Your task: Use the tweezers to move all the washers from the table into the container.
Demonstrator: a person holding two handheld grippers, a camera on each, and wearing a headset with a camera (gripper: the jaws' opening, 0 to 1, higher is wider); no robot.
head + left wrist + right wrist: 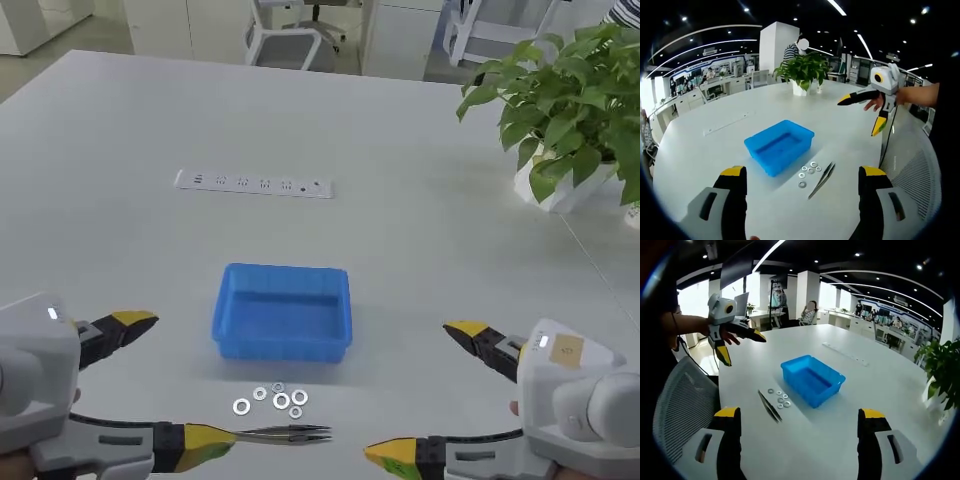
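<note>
Several small silver washers (270,398) lie on the white table just in front of the blue container (283,312), which holds nothing. The metal tweezers (285,433) rest on the table right beside them, nearer to me. My left gripper (170,380) hovers open at the left and my right gripper (428,394) open at the right, both holding nothing. In the left gripper view the washers (810,170), tweezers (821,180) and container (779,145) lie ahead of the jaws. The right gripper view has the washers (779,397), tweezers (770,406) and container (812,377).
A white power strip (252,184) lies beyond the container. A potted plant (570,100) stands at the far right near the table edge. A mesh office chair (682,405) sits by the near side. Office desks and people are in the background.
</note>
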